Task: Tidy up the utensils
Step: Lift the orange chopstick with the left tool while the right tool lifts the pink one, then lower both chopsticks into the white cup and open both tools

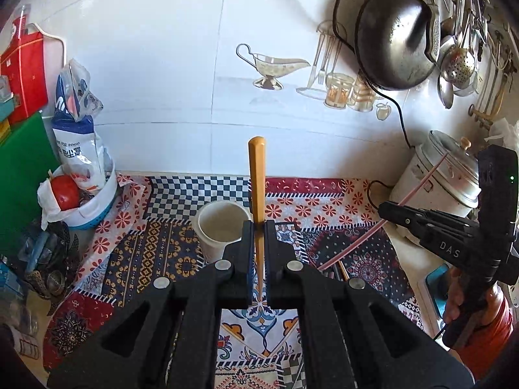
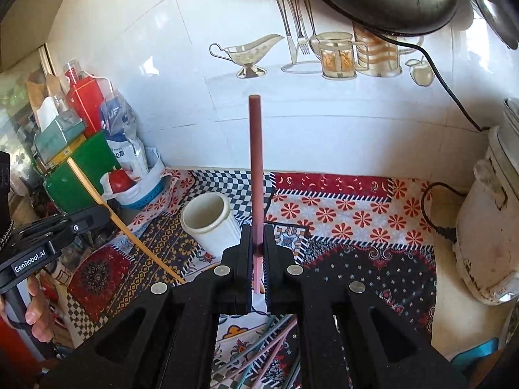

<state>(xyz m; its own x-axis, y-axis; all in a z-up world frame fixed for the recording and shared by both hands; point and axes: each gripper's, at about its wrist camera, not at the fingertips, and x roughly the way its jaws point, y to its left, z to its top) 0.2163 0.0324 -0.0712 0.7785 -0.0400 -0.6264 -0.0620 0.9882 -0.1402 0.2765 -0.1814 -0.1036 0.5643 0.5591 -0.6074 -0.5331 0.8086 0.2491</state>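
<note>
Both claws are closed tight on slender sticks: the left claw [image 1: 258,227] pinches an orange chopstick [image 1: 257,175] standing upright, and the right claw [image 2: 258,230] pinches a pink chopstick [image 2: 256,162], each held in a bare hand [image 1: 454,295].

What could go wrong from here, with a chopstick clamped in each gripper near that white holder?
1. The left gripper pinches the yellow chopstick low on its length, so it may pivot or slip.
2. The white utensil holder stands unbraced on the patterned cloth; a sideways knock could tip it.
3. The right gripper and its pink chopstick might collide with the other near the holder.
</note>
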